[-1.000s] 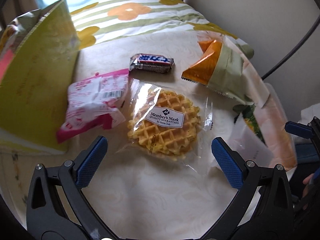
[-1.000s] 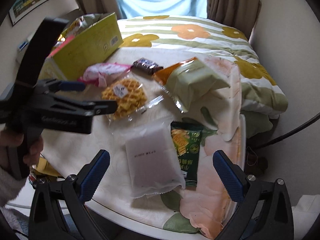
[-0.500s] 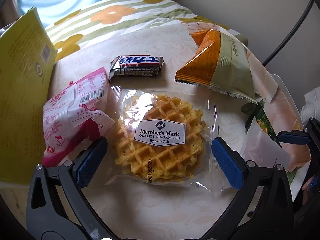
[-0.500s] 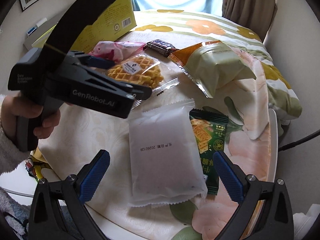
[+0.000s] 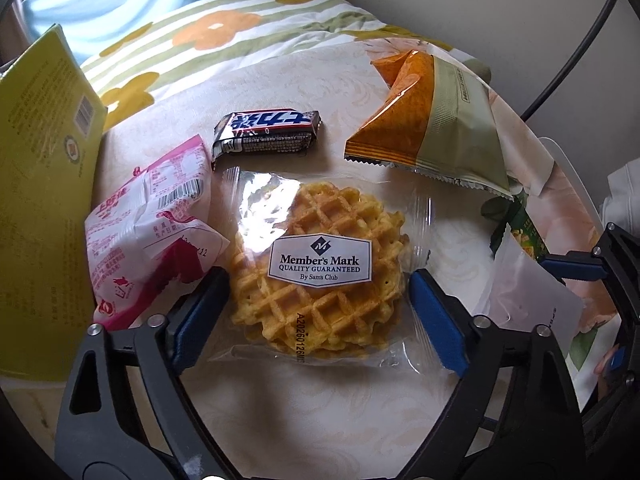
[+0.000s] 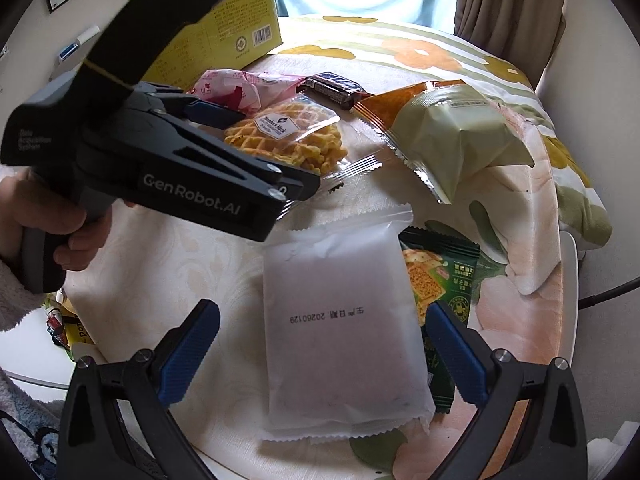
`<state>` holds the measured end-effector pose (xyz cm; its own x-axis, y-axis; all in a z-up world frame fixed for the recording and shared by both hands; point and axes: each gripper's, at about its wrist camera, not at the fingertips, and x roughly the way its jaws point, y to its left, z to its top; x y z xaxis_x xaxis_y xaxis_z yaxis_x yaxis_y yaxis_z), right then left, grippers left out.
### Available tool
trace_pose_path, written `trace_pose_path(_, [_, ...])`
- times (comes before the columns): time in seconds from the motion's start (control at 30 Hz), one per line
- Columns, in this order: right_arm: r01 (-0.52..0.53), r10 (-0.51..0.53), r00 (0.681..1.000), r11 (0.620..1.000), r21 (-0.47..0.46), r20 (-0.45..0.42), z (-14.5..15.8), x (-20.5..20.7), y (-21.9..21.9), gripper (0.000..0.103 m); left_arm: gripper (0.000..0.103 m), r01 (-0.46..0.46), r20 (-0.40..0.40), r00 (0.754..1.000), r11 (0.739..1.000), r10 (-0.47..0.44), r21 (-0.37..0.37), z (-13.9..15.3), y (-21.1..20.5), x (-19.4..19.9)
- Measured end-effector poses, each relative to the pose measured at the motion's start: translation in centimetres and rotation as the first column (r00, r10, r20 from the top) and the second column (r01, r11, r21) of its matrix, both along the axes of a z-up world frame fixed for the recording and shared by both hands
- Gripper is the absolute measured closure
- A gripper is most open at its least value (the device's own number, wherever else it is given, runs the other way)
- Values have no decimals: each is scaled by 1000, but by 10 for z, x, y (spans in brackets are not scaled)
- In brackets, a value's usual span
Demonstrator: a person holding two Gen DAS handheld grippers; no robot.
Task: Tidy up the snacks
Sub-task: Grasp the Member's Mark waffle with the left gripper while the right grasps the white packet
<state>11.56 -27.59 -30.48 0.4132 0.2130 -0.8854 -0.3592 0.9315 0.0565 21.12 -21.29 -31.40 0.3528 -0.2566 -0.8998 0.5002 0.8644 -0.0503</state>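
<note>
A clear-wrapped Member's Mark waffle (image 5: 316, 268) lies on the cream tablecloth; it also shows in the right wrist view (image 6: 288, 136). My left gripper (image 5: 316, 308) is open, its blue pads on either side of the waffle, low over it. My right gripper (image 6: 320, 344) is open over a white frosted packet (image 6: 340, 332), which partly covers a green cracker packet (image 6: 440, 276). A pink packet (image 5: 152, 224), a dark candy bar (image 5: 266, 130) and an orange-green bag (image 5: 432, 120) lie around the waffle.
A yellow-green box (image 5: 40, 184) stands at the left of the table. A flowered, striped cushion (image 5: 224, 36) lies behind the table. A black cable (image 5: 576, 48) runs along the wall at right. The table's front edge (image 6: 224, 456) is close to my right gripper.
My left gripper has moved forward and down, so its pads now flank the waffle and stand closer together. My right gripper has closed in on the white packet.
</note>
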Motion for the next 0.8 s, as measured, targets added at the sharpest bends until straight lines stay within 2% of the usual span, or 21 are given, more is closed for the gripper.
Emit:
trace_pose_path(0.33, [-16, 17, 1000, 999, -37, 5, -2, 2, 4, 2, 27, -3, -12, 1000, 1000, 2, -15, 8, 4, 0])
trace_pose_path(0.43, [-25, 27, 999, 997, -76, 20, -2, 5, 8, 9, 28, -6, -14, 1000, 1000, 6, -20, 9, 4, -2])
trace_pose_path(0.6, [-48, 55, 997, 990, -131, 46, -1, 6, 12, 38, 29, -12, -23, 1000, 1000, 12, -27, 12, 5, -5])
trace_pose_path(0.8, [-48, 54, 997, 992, -119, 48, 1, 5, 10, 44, 29, -30, -40, 999, 999, 29, -25, 13, 7, -5])
